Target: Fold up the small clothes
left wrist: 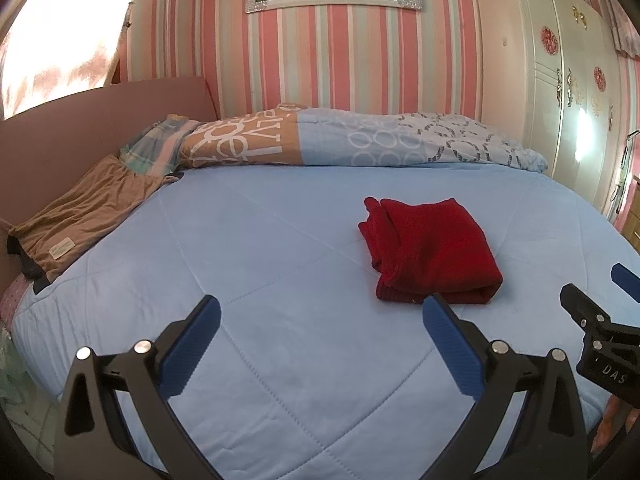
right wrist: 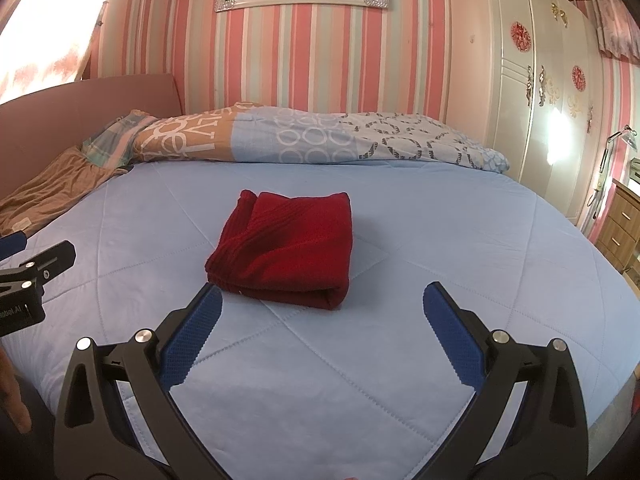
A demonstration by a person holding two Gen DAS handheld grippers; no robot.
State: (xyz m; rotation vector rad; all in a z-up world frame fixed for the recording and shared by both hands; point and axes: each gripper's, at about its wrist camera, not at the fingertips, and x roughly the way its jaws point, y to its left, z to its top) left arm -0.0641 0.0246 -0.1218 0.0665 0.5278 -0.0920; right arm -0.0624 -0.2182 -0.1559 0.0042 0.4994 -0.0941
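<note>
A dark red knitted garment (left wrist: 430, 250) lies folded into a thick rectangle on the light blue quilted bedspread (left wrist: 280, 240). In the right wrist view the red garment (right wrist: 286, 244) sits just beyond and between the fingertips. My left gripper (left wrist: 320, 312) is open above the bedspread, nothing between its blue pads; the garment is just beyond its right fingertip. My right gripper (right wrist: 322, 300) is also open and empty, close in front of the garment's near fold. Each gripper shows at the edge of the other's view: the right gripper (left wrist: 592, 308) and the left gripper (right wrist: 36, 256).
A patterned duvet (left wrist: 360, 140) is rolled along the far side of the bed by the striped wall. A brown garment (left wrist: 84, 212) lies at the left near the pink headboard (left wrist: 100, 116). A white wardrobe (right wrist: 540, 100) and wooden drawers (right wrist: 624, 224) stand at the right.
</note>
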